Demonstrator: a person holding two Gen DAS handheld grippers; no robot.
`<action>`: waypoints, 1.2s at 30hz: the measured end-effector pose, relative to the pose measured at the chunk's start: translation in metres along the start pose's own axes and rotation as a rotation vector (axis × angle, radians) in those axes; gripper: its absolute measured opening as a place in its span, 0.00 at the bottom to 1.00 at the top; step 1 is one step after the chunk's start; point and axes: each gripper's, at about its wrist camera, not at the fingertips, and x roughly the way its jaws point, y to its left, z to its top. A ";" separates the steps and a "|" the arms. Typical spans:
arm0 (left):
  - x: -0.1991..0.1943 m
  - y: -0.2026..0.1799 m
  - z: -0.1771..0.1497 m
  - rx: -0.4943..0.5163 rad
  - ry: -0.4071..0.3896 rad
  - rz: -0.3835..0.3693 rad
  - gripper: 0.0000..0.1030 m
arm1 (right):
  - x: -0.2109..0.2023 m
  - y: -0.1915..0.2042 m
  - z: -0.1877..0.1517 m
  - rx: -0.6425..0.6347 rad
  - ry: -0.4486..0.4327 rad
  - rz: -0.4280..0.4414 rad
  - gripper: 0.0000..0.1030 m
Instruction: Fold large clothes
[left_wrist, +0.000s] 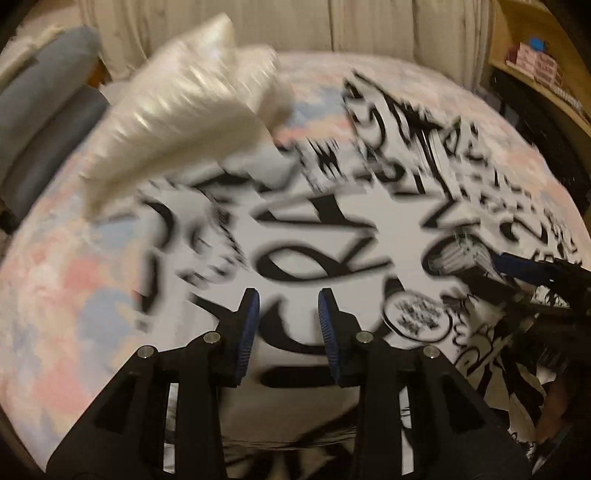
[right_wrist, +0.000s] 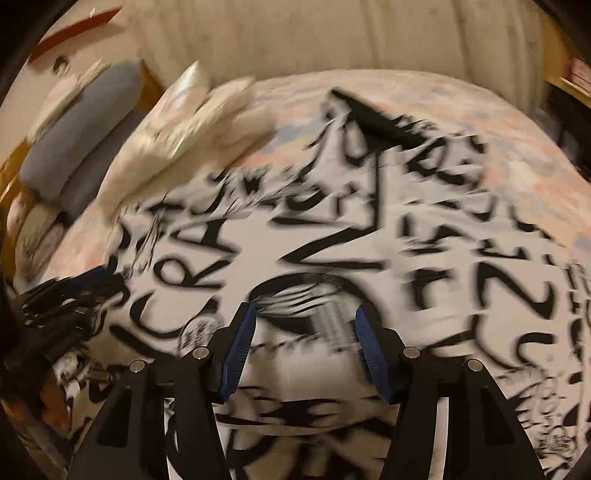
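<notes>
A large white garment with bold black lettering (left_wrist: 332, 221) lies spread on the bed; it also fills the right wrist view (right_wrist: 332, 240). My left gripper (left_wrist: 289, 299) is open and empty, hovering just above the garment's near part. My right gripper (right_wrist: 306, 314) is open and empty too, over the print. The right gripper shows at the right edge of the left wrist view (left_wrist: 535, 273), and the left gripper shows at the left edge of the right wrist view (right_wrist: 74, 291). Both views are motion-blurred.
The bed has a pastel pink and blue cover (left_wrist: 66, 295). A cream pillow (left_wrist: 192, 110) lies at the far left of the bed, next to blue-grey cushions (left_wrist: 48, 110). A wooden shelf (left_wrist: 546, 74) stands at the right. A pale curtain (right_wrist: 332, 37) hangs behind.
</notes>
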 end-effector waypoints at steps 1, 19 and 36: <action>0.012 -0.005 -0.006 0.005 0.035 0.016 0.29 | 0.007 0.005 -0.005 -0.019 0.024 -0.013 0.55; -0.006 0.057 -0.022 -0.120 0.051 0.008 0.29 | -0.041 -0.109 -0.049 0.219 0.019 -0.146 0.59; -0.186 0.080 -0.054 -0.079 -0.130 -0.032 0.65 | -0.227 -0.082 -0.104 0.182 -0.104 -0.115 0.69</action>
